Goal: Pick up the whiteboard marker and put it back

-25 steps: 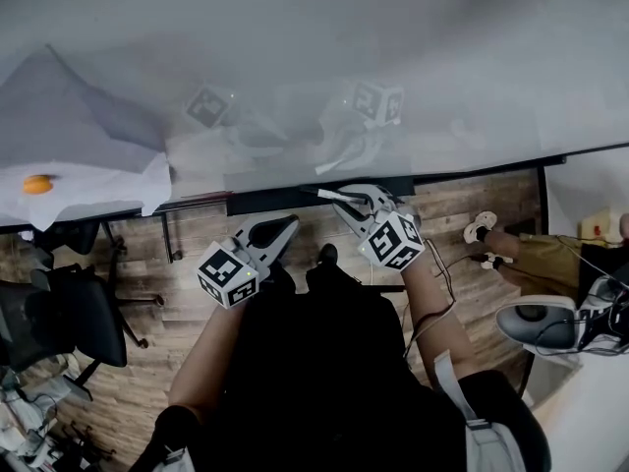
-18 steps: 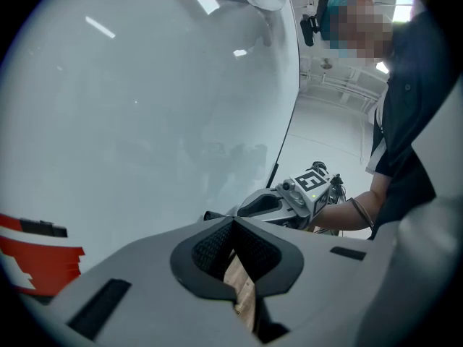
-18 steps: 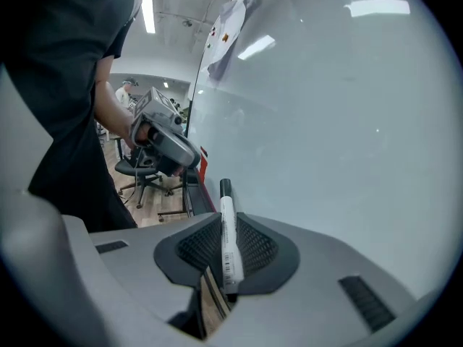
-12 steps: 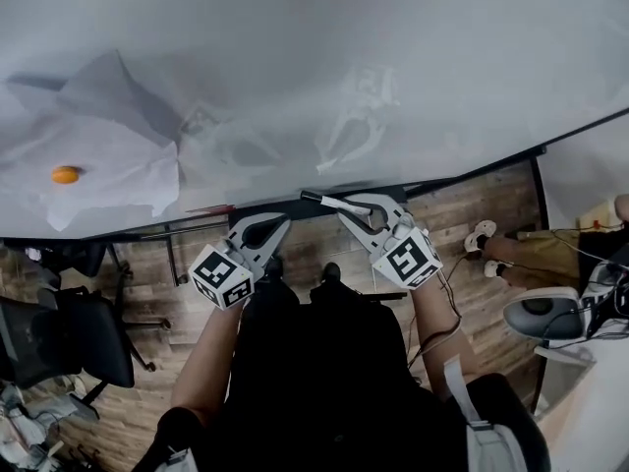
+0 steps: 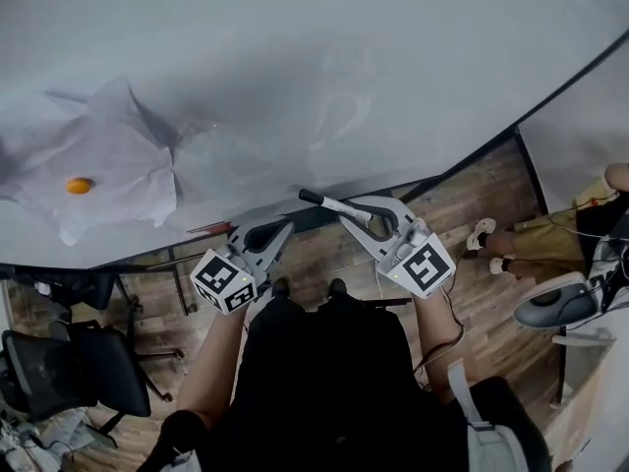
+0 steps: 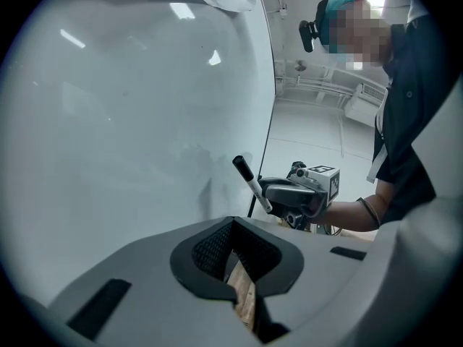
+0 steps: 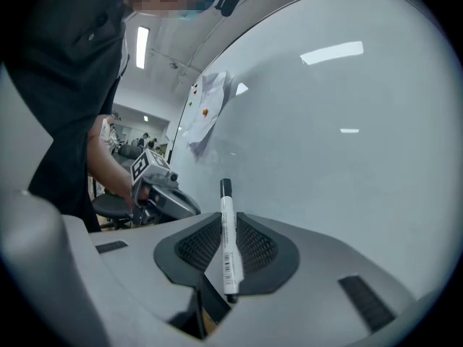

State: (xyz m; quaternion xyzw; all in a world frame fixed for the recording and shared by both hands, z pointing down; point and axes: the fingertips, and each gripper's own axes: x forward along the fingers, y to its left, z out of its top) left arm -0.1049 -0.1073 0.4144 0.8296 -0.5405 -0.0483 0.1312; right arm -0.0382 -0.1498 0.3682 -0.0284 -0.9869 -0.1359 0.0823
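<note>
- Dark ledge [image 5: 295, 216] running under the whiteboard's [image 5: 344, 67] lower edge: a thin red thing [image 5: 209, 229] lies on it. It is too small to tell what it is.
- Whiteboard marker [image 5: 329, 205]: clamped in the right gripper [image 5: 352, 210], at the whiteboard's lower edge.
- In the right gripper view the white, barcoded barrel [image 7: 226, 201] stands between the ribbed pads [image 7: 255, 246]. Its black cap points away from the camera, toward the whiteboard.
- Whether the cap touches the whiteboard cannot be told.
- Left gripper [image 5: 278, 228]: jaws drawn together with nothing between them. A thin slit below the pads [image 6: 213, 248] shows wood floor.
- The whiteboard is glossy white, with ceiling lights reflected in it. A crumpled paper sheet [image 5: 118, 165] is stuck to its left part, and a small orange magnet [image 5: 79, 186] sits on the sheet.
- Below the whiteboard: wood-plank floor [image 5: 472, 214], and a black office chair [image 5: 69, 372] off to the left.
- At the whiteboard's right end, another person's legs [image 5: 550, 239] reach in over the floor.
- Both of the holder's bare forearms reach forward from a dark-clothed torso.
- The two grippers are side by side just under the whiteboard's lower edge, tips angled toward it. The right one is slightly nearer the whiteboard than the left.
</note>
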